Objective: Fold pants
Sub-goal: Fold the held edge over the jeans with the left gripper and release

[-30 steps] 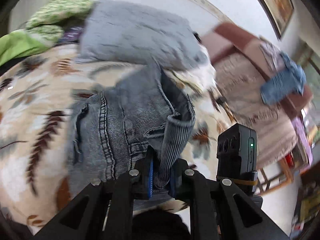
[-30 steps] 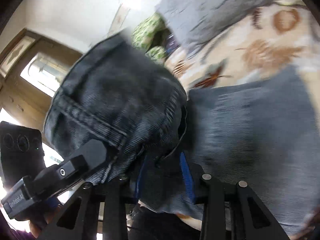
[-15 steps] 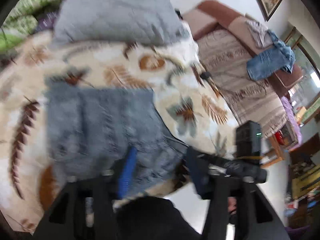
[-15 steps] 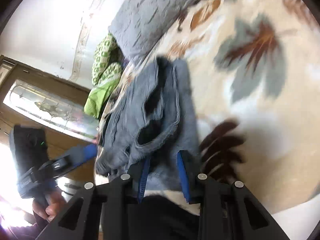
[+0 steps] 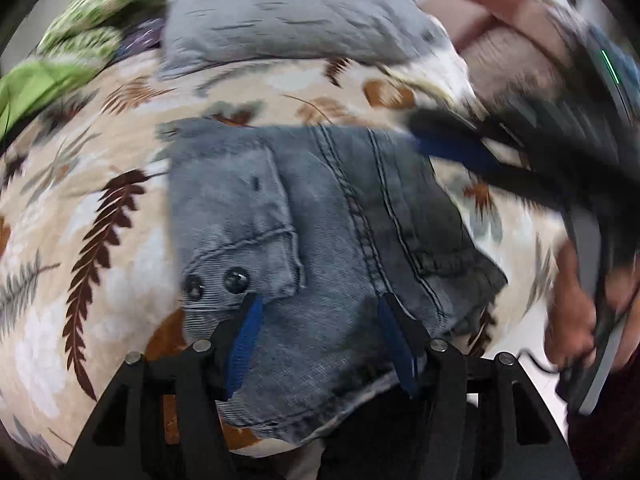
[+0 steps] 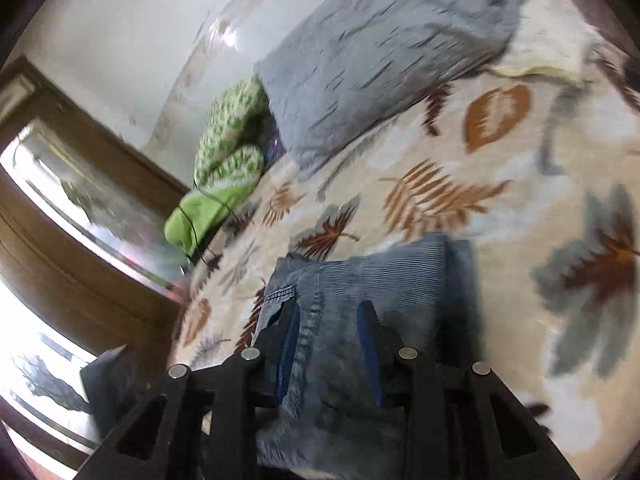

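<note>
While the folded grey denim pants [image 5: 320, 216] lie limp and heavy on the leaf-print bedspread [image 5: 80, 240], the left gripper [image 5: 320, 312] hovers wide open and empty, the right gripper [image 6: 328, 320] narrow and empty; thick seams or waistband likely offer the firmest hold.

Home bedroom, leaf-print bedspread [image 5: 120, 120], grey pillow [image 5: 288, 12]

A bed cover [image 6: 500, 208] printed with brown and grey leaves is spreading out under and ahead of the tongs. A grey pillow [image 5: 288, 16] is lying at its far end, with green bedding [image 6: 224, 168] bunching up to the left of it. Daylight is coming through a wood-framed window [image 6: 76, 208] far left of the right tongs, under a white wall [image 6: 120, 40]. A brown sofa [image 5: 504, 28] is standing far right.
</note>
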